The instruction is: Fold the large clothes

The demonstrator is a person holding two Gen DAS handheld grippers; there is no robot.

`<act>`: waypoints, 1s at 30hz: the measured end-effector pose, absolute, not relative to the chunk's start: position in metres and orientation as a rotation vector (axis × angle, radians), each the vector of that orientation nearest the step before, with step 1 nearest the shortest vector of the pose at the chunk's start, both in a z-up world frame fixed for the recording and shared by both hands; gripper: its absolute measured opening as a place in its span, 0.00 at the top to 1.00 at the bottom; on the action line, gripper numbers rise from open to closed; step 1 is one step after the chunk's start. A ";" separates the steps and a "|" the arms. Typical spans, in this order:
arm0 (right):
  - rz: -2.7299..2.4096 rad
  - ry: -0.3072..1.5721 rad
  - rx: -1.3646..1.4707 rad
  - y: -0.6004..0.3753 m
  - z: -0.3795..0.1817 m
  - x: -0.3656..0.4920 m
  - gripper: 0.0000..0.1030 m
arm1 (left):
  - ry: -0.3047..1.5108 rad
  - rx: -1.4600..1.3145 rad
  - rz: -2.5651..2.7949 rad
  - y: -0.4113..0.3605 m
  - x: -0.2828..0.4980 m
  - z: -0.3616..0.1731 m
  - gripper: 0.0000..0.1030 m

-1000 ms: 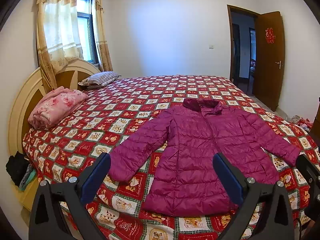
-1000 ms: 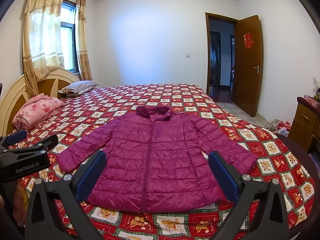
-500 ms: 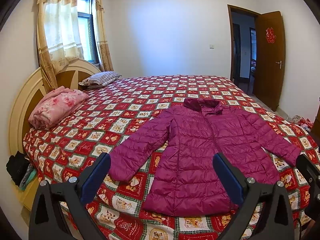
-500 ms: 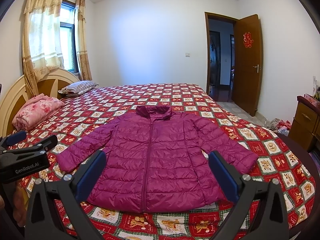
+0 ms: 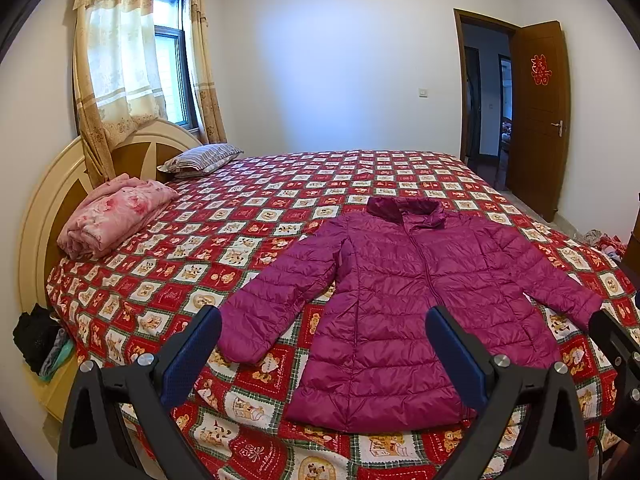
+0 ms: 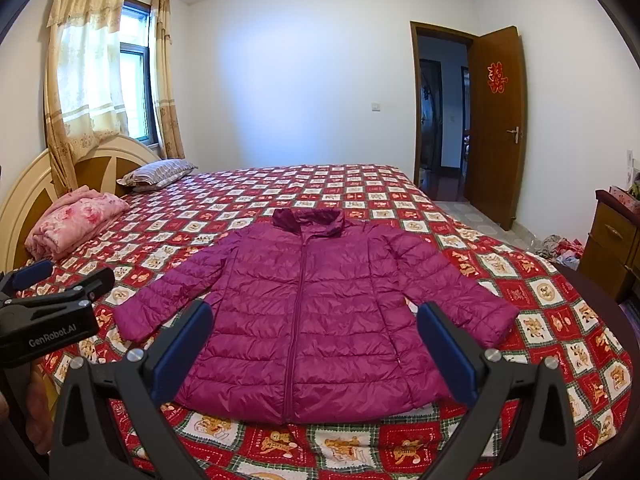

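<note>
I judge the folding has not begun: the magenta quilted puffer jacket [image 6: 308,312] lies flat, zipped and face up on the red cartoon-patterned bedspread [image 6: 540,320], collar away from me, hem towards me, both sleeves angled outward. My left gripper [image 5: 322,344] and right gripper [image 6: 314,340] both hang above the hem edge with their blue-padded fingers [image 6: 184,344] spread wide, gripping and touching nothing. The next move, I think, calls for lowering each one onto a sleeve cuff and drawing it across the chest.

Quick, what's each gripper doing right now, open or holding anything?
Left gripper: open, holding nothing, above the jacket.
Right gripper: open, holding nothing.
</note>
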State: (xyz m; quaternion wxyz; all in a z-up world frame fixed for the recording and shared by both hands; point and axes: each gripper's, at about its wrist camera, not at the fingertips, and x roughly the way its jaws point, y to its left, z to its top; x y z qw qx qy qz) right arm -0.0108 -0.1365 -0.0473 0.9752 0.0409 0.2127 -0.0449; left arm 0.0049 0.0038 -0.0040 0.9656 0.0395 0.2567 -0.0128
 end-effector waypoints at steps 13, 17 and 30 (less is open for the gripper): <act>-0.085 0.432 0.086 -0.135 -0.048 -0.011 0.00 | 0.520 0.081 -0.026 0.004 0.005 -0.005 0.01; -0.083 0.436 0.090 -0.134 -0.049 -0.011 0.00 | 0.518 0.081 -0.025 0.003 0.005 -0.004 0.01; -0.082 0.439 0.093 -0.134 -0.049 -0.011 0.00 | 0.519 0.083 -0.024 0.003 0.005 -0.003 0.01</act>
